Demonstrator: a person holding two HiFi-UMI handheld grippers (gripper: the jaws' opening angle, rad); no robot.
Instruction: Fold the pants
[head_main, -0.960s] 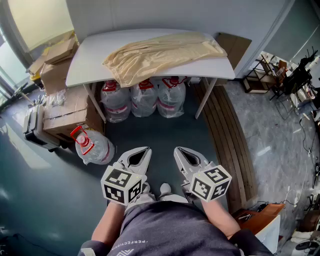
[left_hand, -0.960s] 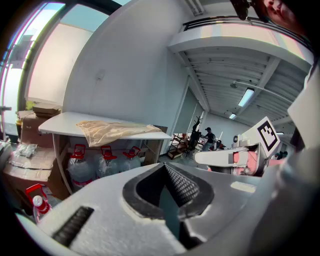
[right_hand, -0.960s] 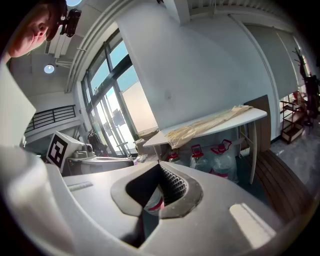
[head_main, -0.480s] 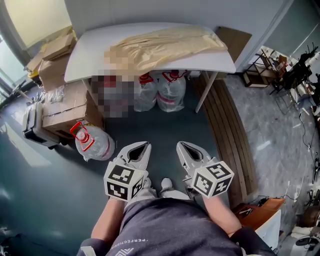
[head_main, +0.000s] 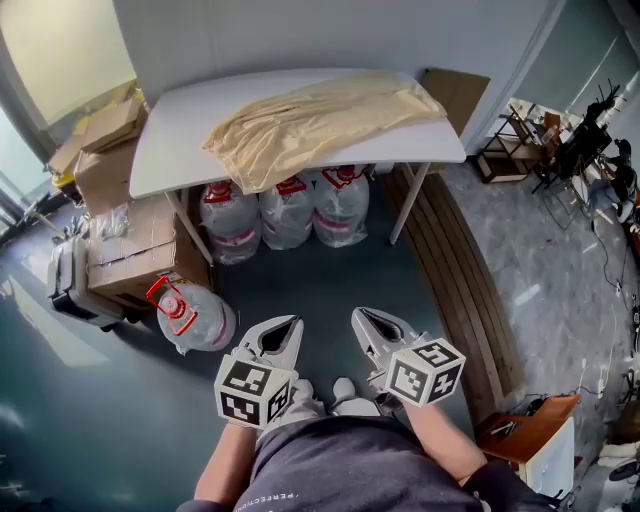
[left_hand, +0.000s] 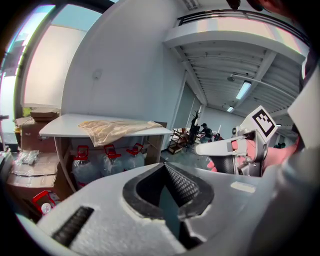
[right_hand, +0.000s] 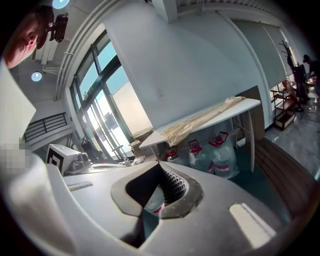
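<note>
Head view: a smooth white table with rounded corners (head_main: 165, 135) stands against a pale wall. The thin beige fabric pants (head_main: 300, 120) lie rumpled across its top, one end drooping over the front edge. Under it stand three clear plastic water jugs with red handles (head_main: 285, 205). A tipped jug (head_main: 192, 315) lies on the dark teal floor (head_main: 310, 280) beside brown cardboard boxes (head_main: 135, 235). Brown wooden slats (head_main: 455, 280) run along the right, next to grey marbled flooring (head_main: 560, 270). The grey moulded left gripper (head_main: 292, 322) and right gripper (head_main: 358, 314) hang near the person's body, well apart from the table.

Left gripper view: its jaws are closed, ribbed black pads meeting at the tip, gripping nothing. The pants lie on the table far ahead.

Right gripper view: its jaws are likewise closed and empty. Tall windows (right_hand: 100, 100) rise at the left, beyond the table.
</note>
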